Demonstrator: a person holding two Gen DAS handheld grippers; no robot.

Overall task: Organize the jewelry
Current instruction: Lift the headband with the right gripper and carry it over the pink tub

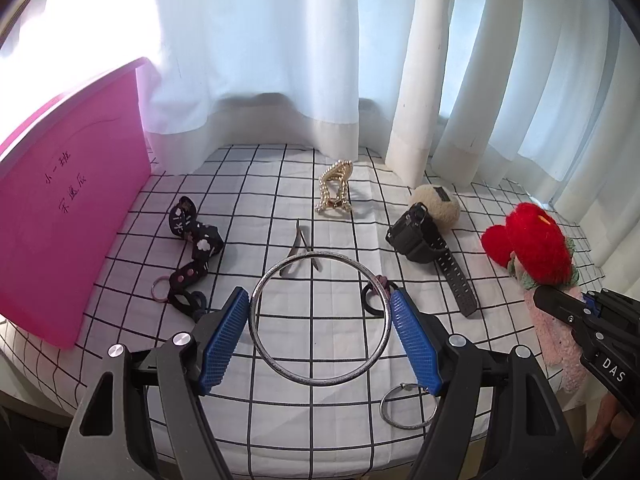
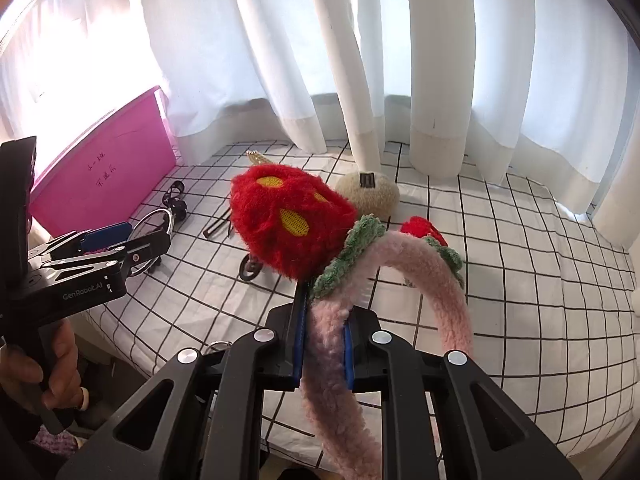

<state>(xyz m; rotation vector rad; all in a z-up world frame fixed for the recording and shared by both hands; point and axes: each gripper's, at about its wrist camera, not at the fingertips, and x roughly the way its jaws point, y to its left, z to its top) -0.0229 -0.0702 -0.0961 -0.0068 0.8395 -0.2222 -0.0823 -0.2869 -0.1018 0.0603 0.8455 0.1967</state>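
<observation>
A silver bangle [image 1: 320, 385] hangs above the checked cloth, pinched across its width between the blue pads [image 1: 222, 340] of my left gripper [image 1: 318, 294]. In the right wrist view the same bangle [image 2: 160, 216] shows at the far left in the left gripper [image 2: 120, 240]. My right gripper [image 2: 322, 308] is shut on the band of a pink fuzzy headband [image 2: 452, 300], lifted off the table. A big red plush strawberry [image 2: 288, 220] on it blocks the middle of that view. The left wrist view shows the headband [image 1: 536, 248] and right gripper [image 1: 576, 308] at the right edge.
A pink box [image 1: 68, 220] stands at the left. On the cloth lie a pearl hair claw [image 1: 334, 192], a black watch [image 1: 420, 240], a beige plush clip [image 1: 436, 204], a black strap charm [image 1: 192, 248], a metal hair clip [image 1: 298, 248] and a small key ring [image 1: 408, 408]. White curtains close the back.
</observation>
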